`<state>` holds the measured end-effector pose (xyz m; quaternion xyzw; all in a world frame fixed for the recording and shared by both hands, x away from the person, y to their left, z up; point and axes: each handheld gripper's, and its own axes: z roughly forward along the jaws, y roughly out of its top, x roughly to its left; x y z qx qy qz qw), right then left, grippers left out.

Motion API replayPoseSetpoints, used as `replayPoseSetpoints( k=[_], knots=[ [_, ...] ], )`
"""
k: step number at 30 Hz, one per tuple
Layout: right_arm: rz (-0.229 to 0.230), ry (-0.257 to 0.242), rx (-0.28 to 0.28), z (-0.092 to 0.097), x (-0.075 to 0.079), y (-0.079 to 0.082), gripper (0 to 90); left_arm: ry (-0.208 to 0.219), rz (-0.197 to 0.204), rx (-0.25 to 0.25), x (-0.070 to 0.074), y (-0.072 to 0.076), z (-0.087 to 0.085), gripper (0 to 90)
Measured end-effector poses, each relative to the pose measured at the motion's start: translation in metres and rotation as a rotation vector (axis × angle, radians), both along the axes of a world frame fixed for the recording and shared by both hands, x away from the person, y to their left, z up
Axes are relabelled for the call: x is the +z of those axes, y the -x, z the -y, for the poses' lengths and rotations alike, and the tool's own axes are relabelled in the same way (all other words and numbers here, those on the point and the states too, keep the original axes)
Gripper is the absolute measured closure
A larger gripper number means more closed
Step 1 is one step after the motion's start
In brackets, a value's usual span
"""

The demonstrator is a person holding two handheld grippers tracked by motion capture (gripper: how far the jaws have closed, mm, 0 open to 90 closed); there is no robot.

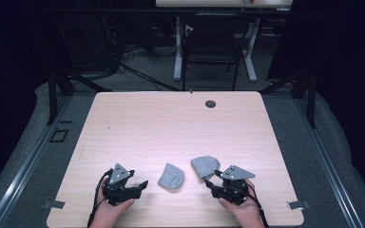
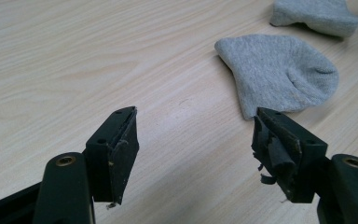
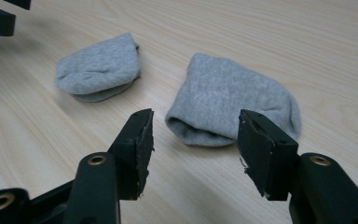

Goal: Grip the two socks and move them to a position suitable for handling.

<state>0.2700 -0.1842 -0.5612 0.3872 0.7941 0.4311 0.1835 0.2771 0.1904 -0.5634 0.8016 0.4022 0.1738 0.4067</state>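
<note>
We see two short grey socks near the front edge of the wooden table (image 1: pixel 138 123), lying apart from each other: the left sock (image 1: pixel 171 176) just beyond the left gripper (image 1: pixel 141 184), the right sock (image 1: pixel 205 166) just ahead of the right gripper (image 1: pixel 210 181). Both grippers sit low over the table with their jaws spread wide. Neither holds anything, and neither sock is touched.

We see two grey socks flat on the table (image 1: pixel 138 123): left sock (image 1: pixel 171 176), folded; right sock (image 1: pixel 205 166), near it, apart.
</note>
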Motion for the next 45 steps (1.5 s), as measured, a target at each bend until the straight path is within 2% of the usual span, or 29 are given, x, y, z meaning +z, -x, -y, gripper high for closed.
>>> replayPoseSetpoints(
  k=[2, 3, 6, 9, 13, 15, 20, 24, 25, 27, 31, 37, 39, 40, 41, 42, 45],
  knots=[
    [0.001, -0.001, 0.01, -0.001, 0.0, 0.0, 44.3, -0.015, 0.009, -0.003, 0.0, 0.001, 0.002, 31.6],
    [0.012, 0.003, 0.031, -0.002, 0.0, 0.0, 43.2, -0.012, 0.012, -0.006, 0.0, 0.001, 0.003, 32.4],
    [0.023, 0.019, 0.036, -0.003, 0.0, 0.0, 43.0, -0.002, 0.008, -0.012, -0.001, 0.002, 0.004, 32.4],
    [0.014, 0.025, 0.022, -0.003, 0.0, -0.001, 43.1, -0.006, -0.002, -0.015, -0.001, 0.002, 0.005, 37.7],
    [-0.004, 0.027, 0.013, -0.002, 0.0, -0.001, 45.7, -0.005, -0.011, -0.019, -0.001, 0.002, 0.004, 39.1],
    [-0.002, 0.032, -0.004, -0.002, 0.002, 0.0, 47.7, 0.002, -0.016, -0.025, -0.001, 0.003, 0.005, 43.2],
    [-0.013, 0.025, -0.012, -0.001, 0.002, 0.0, 51.1, -0.001, -0.006, -0.034, -0.001, 0.004, 0.007, 46.2],
    [-0.024, 0.028, -0.019, 0.0, 0.003, 0.0, 61.5, -0.013, 0.005, -0.03, 0.0, 0.002, 0.009, 57.2],
    [-0.024, 0.028, -0.019, 0.0, 0.003, 0.0, 61.5, -0.013, 0.005, -0.03, 0.0, 0.002, 0.009, 58.0],
    [-0.033, 0.026, -0.017, 0.002, 0.004, 0.0, 64.8, 0.005, -0.003, -0.025, -0.002, 0.0, 0.013, 58.2],
    [-0.029, 0.029, -0.024, 0.002, 0.003, 0.0, 66.7, 0.004, 0.006, -0.026, -0.001, -0.002, 0.018, 59.6],
    [-0.031, 0.034, -0.026, 0.001, 0.003, 0.0, 66.1, -0.02, -0.012, -0.055, -0.005, -0.004, 0.03, 58.2],
    [-0.025, 0.044, -0.031, 0.001, 0.004, 0.001, 67.8, -0.015, -0.02, -0.064, -0.005, -0.006, 0.033, 60.8],
    [-0.01, 0.051, -0.038, 0.001, 0.004, 0.002, 69.5, -0.015, -0.01, -0.064, -0.004, -0.006, 0.034, 65.3],
    [-0.01, 0.051, -0.038, 0.001, 0.004, 0.002, 69.5, -0.015, -0.006, -0.061, -0.003, -0.007, 0.035, 65.3],
    [-0.006, 0.053, -0.042, 0.001, 0.004, 0.002, 69.9, -0.018, -0.004, -0.057, -0.002, -0.008, 0.035, 69.6],
    [-0.012, 0.05, -0.041, 0.002, 0.004, 0.001, 70.1, -0.02, -0.001, -0.051, -0.001, -0.013, 0.037, 74.4]
  ],
)
